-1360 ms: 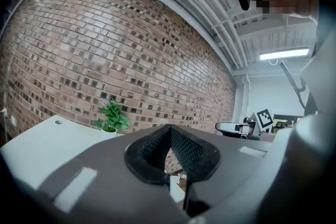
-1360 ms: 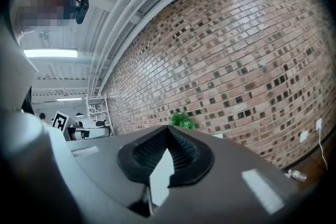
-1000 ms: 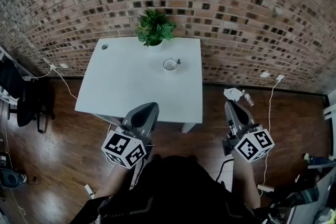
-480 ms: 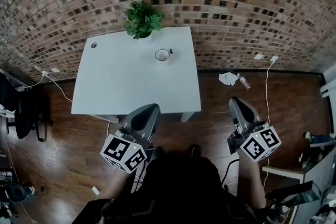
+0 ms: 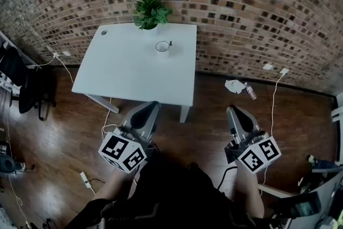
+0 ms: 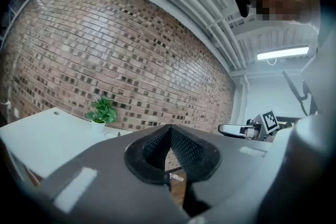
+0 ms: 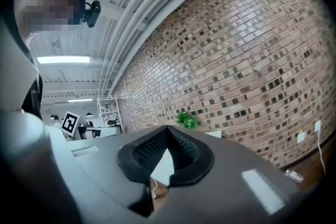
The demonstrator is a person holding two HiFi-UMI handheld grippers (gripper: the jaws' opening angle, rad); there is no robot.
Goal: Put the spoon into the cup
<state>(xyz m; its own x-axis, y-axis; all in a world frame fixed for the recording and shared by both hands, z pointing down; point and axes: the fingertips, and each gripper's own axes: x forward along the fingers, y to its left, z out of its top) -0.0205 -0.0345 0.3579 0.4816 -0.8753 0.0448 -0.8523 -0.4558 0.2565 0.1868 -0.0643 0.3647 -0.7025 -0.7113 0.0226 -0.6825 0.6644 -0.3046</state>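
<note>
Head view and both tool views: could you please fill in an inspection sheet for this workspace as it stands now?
Surface: white table against the brick wall, mostly bare.
Job's things: cup near the table's far edge; small dark thing at its right side, too small to say whether it is the spoon.
Clutter: potted plant at the table's far edge; crumpled paper and bottle on the floor right of the table.
Tools: left tool and right tool both shut, nothing between the jaws, held short of the table.
Cables: white cable from a wall socket on the right; second cable on the left; power strip on the floor.
Surroundings: wood floor, black chair at left.
</note>
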